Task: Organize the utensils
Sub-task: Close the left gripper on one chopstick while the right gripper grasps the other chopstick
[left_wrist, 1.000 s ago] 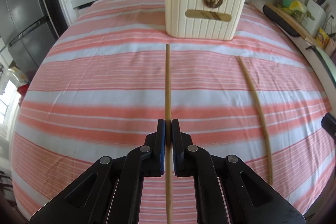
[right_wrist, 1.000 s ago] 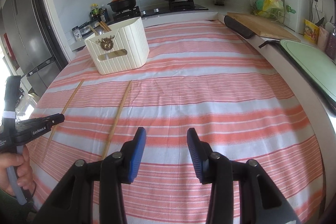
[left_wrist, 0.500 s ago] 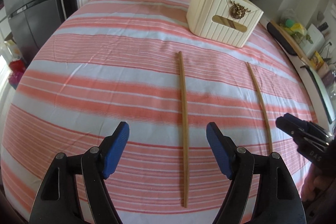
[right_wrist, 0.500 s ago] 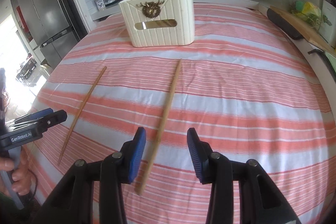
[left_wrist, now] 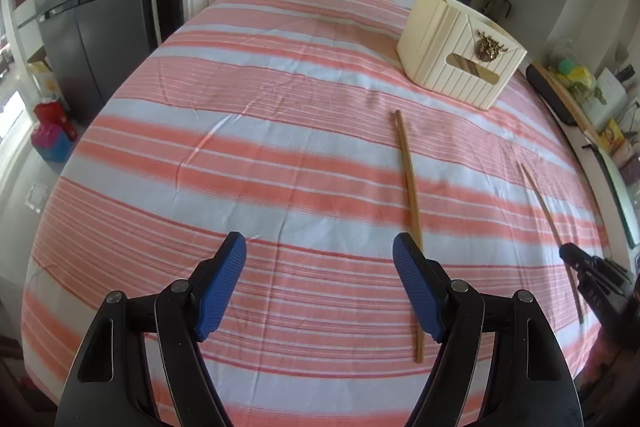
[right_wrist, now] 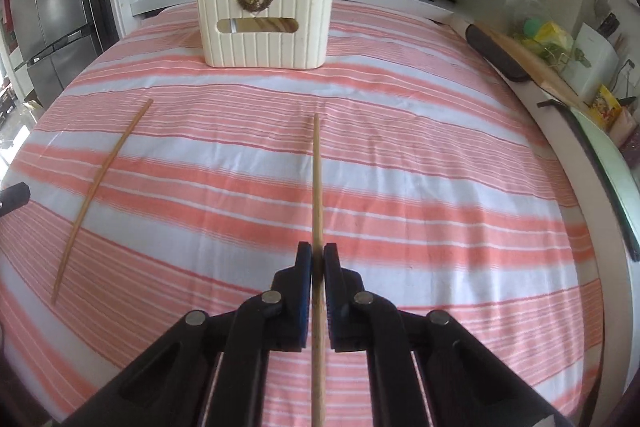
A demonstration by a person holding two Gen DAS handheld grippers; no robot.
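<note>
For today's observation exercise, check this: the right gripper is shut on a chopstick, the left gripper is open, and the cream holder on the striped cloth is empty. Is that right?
One detail is wrong: the cream holder is not empty. The right wrist view shows chopstick ends sticking out of its top. The rest holds: the right gripper is shut on a chopstick, and the left gripper is open over the striped cloth.

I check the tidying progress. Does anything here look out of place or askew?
Yes. One chopstick lies loose and slanted on the striped cloth, apart from the cream holder. The right gripper is shut on another chopstick. Nothing looks spilled or damaged.
</note>
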